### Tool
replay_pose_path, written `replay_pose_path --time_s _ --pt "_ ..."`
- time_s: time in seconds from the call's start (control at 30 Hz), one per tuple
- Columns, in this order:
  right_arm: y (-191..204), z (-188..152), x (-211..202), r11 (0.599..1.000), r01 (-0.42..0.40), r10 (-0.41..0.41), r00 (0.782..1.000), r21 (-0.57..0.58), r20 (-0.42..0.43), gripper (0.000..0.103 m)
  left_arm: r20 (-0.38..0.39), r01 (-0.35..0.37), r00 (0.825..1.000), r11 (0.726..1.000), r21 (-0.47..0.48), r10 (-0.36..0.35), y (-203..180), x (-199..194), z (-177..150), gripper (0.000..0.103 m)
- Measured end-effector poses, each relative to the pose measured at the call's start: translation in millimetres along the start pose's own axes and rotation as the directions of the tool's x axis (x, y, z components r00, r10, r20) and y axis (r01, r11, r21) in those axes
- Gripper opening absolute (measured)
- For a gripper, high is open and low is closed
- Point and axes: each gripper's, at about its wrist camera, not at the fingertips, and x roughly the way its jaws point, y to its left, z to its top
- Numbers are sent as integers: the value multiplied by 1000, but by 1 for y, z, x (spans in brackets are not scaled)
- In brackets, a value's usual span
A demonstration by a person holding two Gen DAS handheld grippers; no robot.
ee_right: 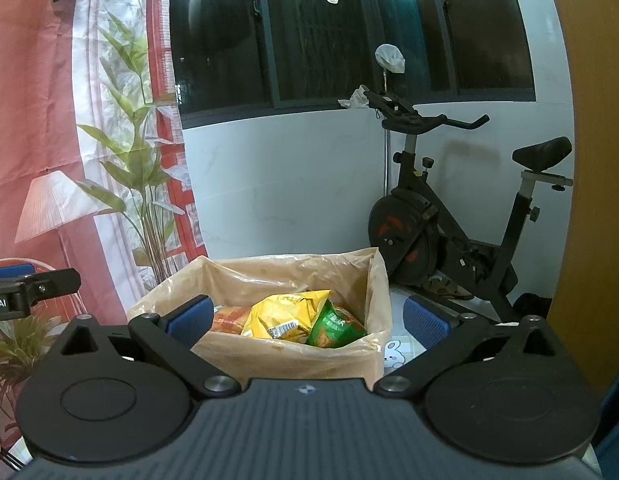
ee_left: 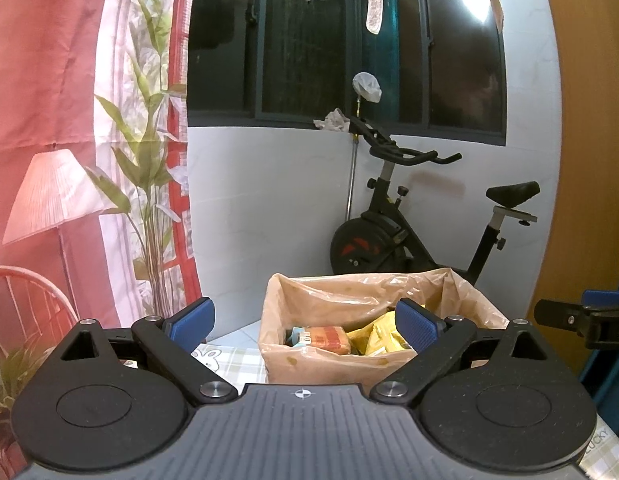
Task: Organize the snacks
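Observation:
A cardboard box (ee_left: 309, 364) lined with clear plastic stands on the table and holds snack packs: an orange pack (ee_left: 329, 338), a yellow bag (ee_left: 379, 338) and a small blue carton (ee_left: 295, 336). From the right wrist view the box (ee_right: 289, 356) shows a yellow bag (ee_right: 283, 314), a green bag (ee_right: 335, 326) and an orange pack (ee_right: 229, 318). My left gripper (ee_left: 305, 324) is open just before the box, nothing between its blue pads. My right gripper (ee_right: 307, 320) is open too, empty, straddling the box's near side. The right gripper's tip (ee_left: 581, 316) shows at the left view's right edge.
A checked tablecloth with rabbit prints (ee_left: 225, 360) covers the table. Behind the box stands an exercise bike (ee_left: 421, 216) against a white wall under a dark window. A red printed curtain (ee_left: 69, 140) hangs on the left, a wooden panel (ee_left: 581, 140) on the right.

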Motion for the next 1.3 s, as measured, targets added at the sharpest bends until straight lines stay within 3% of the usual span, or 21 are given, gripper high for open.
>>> replay_pose_path --time_s 1.3 --pt "-5 -3 -4 1000 14 -14 1000 -3 -4 103 17 6 1000 1000 6 -6 2 -8 3 98"
